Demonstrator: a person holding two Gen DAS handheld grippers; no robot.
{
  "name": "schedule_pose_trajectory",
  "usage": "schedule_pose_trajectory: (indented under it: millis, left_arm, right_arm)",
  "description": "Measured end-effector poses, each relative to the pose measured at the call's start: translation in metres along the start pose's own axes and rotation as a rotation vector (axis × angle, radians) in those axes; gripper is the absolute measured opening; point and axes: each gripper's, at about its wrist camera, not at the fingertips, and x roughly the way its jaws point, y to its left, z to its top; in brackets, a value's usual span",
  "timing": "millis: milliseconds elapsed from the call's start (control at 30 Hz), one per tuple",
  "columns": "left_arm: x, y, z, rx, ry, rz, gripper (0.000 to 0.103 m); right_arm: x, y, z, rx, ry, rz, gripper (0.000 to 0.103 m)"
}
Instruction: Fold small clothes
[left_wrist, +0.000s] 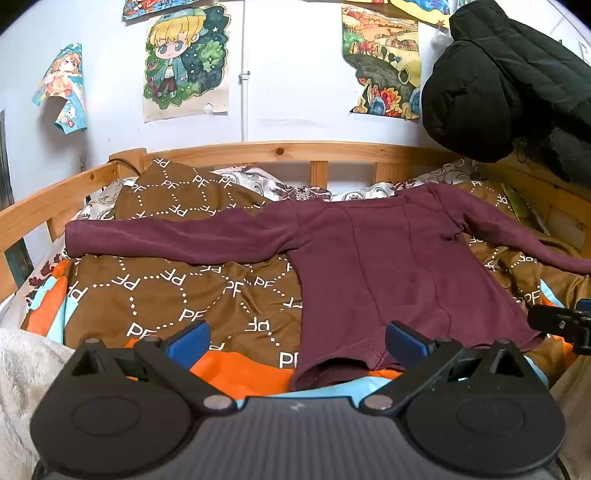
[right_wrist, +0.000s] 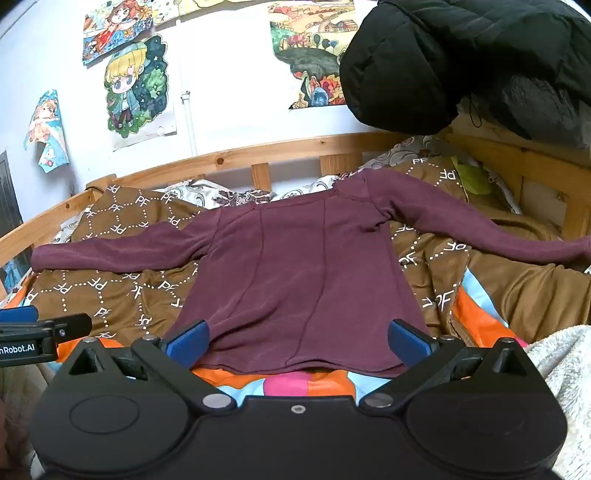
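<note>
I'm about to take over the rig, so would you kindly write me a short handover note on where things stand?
Left gripper: open, empty, above the hem's left corner.
Right gripper: open, empty, above the hem's middle.
Maroon long-sleeved top: spread flat on the brown PF-patterned blanket, both sleeves stretched out sideways, collar toward the wooden bed rail.
Done: top laid out.
Left: every fold; sleeves inward first, probably.

A bedroom — wooden bed frame (left_wrist: 280, 149); cartoon posters (left_wrist: 186, 61) on wall.
</note>
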Motion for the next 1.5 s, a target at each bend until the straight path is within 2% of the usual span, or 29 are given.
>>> schedule_pose_trajectory:
  millis: [1500]
  left_arm:
    - [0.0019,-0.0004,-0.0014,-0.005,0.005,-0.007,0.102]
  right_arm:
    - [0.0016,-0.0014,0.0024,0.015,0.011,0.003,0.103]
